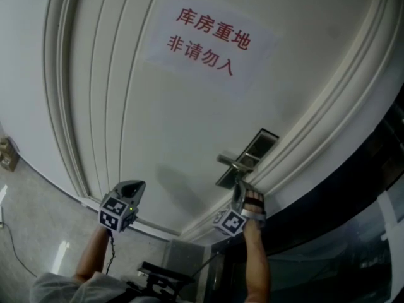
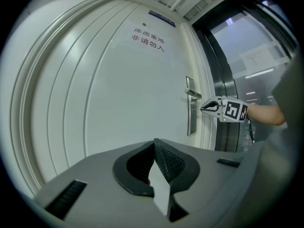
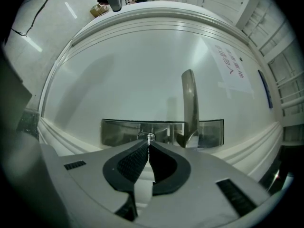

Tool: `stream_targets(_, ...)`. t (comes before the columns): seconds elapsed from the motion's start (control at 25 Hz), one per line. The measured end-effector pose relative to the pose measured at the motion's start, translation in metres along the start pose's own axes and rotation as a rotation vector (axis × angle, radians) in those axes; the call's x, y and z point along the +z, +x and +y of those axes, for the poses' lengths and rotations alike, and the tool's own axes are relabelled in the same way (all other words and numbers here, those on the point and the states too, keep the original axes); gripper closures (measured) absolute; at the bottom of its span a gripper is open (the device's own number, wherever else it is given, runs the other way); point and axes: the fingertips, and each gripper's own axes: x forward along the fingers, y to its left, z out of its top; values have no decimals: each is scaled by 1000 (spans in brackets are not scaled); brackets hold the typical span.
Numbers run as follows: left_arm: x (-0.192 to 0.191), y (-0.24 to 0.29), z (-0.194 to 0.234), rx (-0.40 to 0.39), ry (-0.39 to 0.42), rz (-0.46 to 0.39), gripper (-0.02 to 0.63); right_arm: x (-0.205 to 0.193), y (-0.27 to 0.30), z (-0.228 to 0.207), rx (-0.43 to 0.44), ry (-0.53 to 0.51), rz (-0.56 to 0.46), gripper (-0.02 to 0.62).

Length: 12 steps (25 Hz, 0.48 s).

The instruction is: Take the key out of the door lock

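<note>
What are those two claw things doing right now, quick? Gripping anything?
Left gripper: closed, holding nothing.
Right gripper: closed on the key at the door lock.

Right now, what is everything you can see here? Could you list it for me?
Door: one, white, panelled, fills most of the head view.
Paper sign: one, white with red characters, on the upper door.
Lock plate: one, silvery metal, at the door's edge.
Lever handle: one, silvery, on the lock plate.
Key: one, metal, in the lock plate's keyhole.
Glass panel: one, dark-framed, beside the door on the handle side.
Floor: pale, below the door.
Left gripper: one, grey, jaws together and empty, held away from the lock.
Right gripper: one, grey, jaws closed on the key.
Forearms: two, bare, each holding a gripper.
</note>
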Motion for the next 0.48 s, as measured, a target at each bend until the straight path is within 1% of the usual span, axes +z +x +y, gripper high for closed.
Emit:
stream_targets(0.32,0,-11,5,9,5,-7,601,-3,-15,-1,-13,18,4,575)
stream_targets(0.48,4,-14,2,0,6,-14,601,-4,-28,-6,-20,49,5,575)
